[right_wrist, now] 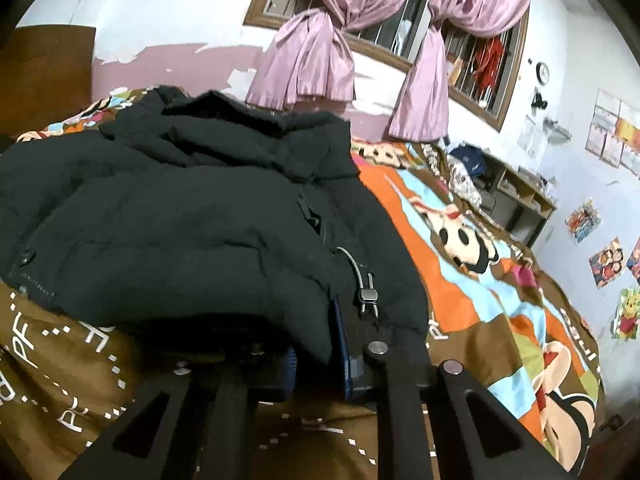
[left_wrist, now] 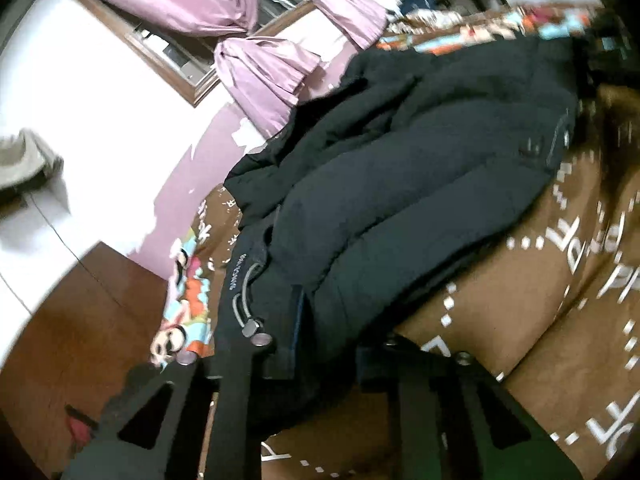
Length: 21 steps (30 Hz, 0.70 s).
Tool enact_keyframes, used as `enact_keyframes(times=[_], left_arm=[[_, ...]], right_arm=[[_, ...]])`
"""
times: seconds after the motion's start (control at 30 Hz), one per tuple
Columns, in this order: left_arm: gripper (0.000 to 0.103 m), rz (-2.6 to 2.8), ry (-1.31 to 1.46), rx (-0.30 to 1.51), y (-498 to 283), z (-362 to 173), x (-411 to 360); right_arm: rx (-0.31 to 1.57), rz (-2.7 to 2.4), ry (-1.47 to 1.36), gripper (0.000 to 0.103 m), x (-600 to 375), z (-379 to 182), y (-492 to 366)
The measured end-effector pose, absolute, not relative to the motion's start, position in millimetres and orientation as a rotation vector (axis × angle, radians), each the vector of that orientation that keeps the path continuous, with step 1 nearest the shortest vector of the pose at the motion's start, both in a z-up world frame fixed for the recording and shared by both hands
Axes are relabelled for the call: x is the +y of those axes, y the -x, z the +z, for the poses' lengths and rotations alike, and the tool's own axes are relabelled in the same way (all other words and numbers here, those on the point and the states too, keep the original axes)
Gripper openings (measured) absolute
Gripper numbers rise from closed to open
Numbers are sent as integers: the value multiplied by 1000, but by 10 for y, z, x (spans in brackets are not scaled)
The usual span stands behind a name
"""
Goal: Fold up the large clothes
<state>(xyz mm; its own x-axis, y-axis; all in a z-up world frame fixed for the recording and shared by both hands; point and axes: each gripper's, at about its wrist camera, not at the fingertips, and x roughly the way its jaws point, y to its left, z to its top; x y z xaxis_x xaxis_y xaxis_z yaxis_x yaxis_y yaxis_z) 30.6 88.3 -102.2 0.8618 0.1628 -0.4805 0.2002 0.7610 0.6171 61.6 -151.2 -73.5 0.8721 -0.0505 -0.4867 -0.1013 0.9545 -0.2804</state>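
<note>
Lying bunched on the bed [right_wrist: 500, 320], whose brown, orange and blue cartoon-print cover is showing all around it, is one dark navy padded hooded jacket [right_wrist: 180, 220], and both grippers are working at its near hem, by the bed's near edge. The left gripper [left_wrist: 320, 364] is sitting with its jaws spread wide and the hem, with its grey elastic drawcord and toggle [left_wrist: 250, 320], is filling the gap between them; whether they are actually pinching the cloth I cannot tell. The right gripper [right_wrist: 280, 356] is likewise straddling the hem, its jaws apart, with a blue-lined fold of the jacket lying between them, and again a firm grip is not showing.

The relation that matters: the jacket is stretching straight ahead of both sets of jaws, its long axis running from the hem under the grippers to the hood [right_wrist: 224, 120] at the far side, near the wall beneath the pink knotted curtains [right_wrist: 320, 60]. Neither hand is looking clearly nearer; both are at the same edge. Any coming fold would probably be carrying the hem forward toward the hood.

Counting: one jacket, two grippers, one bed, two curtain bundles, one drawcord toggle seen in each view.
</note>
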Motion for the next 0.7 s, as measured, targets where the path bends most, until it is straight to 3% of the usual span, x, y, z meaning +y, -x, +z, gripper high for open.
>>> enact_keyframes(times=[0.27, 0.7], left_arm=[[7, -81, -407, 479, -260, -426, 1108], [4, -107, -206, 333, 422, 513, 1339]], right_arm=[[424, 53, 256, 8, -1495, -330, -356], [240, 81, 76, 6, -1524, 470, 547]])
